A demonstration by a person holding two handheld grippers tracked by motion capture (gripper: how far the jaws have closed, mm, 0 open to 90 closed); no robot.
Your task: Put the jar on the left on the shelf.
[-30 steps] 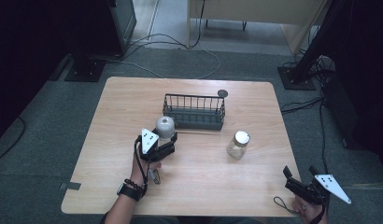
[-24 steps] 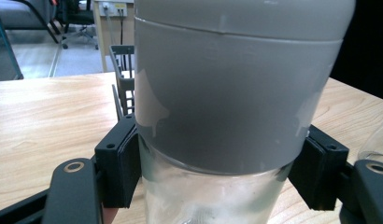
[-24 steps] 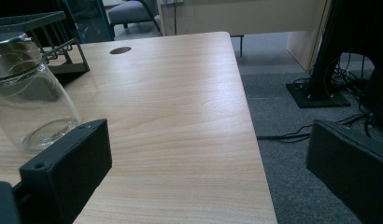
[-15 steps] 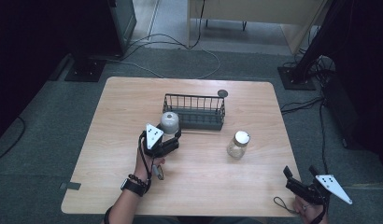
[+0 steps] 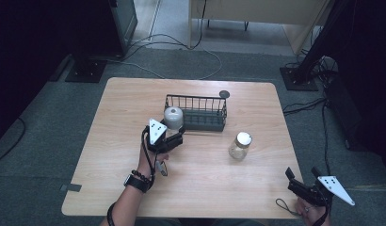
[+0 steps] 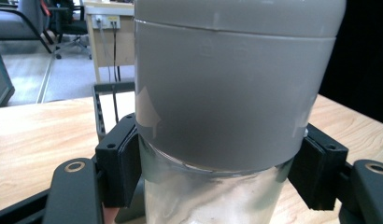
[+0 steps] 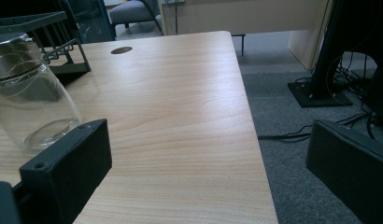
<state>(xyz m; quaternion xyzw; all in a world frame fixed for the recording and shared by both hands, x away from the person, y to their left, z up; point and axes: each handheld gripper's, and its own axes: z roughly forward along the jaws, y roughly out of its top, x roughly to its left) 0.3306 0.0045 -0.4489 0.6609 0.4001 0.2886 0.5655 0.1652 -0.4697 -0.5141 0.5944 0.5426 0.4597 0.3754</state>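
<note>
A glass jar with a grey lid [image 5: 172, 116] hangs just above the table, held in my left gripper [image 5: 171, 134]. In the left gripper view the pads [image 6: 126, 163] press on the glass body just under the grey lid [image 6: 227, 93]. The jar sits right at the near left corner of the black wire basket [image 5: 205, 123]. A second glass jar with a pale lid [image 5: 240, 145] stands on the table to the right of the basket. My right gripper [image 5: 302, 172] rests at the table's front right corner, open with nothing between its fingers; it faces that second jar [image 7: 31, 102].
The wooden table [image 5: 205, 188] has a small dark round spot [image 5: 224, 93] behind the basket. Its right edge drops to grey carpet with cables and a stand base [image 7: 320, 93]. A small metal item [image 5: 160, 167] lies under the person's left hand.
My left gripper has risen and moved with the grey-lidded jar toward the basket's near left corner. The right gripper has stayed where it was.
</note>
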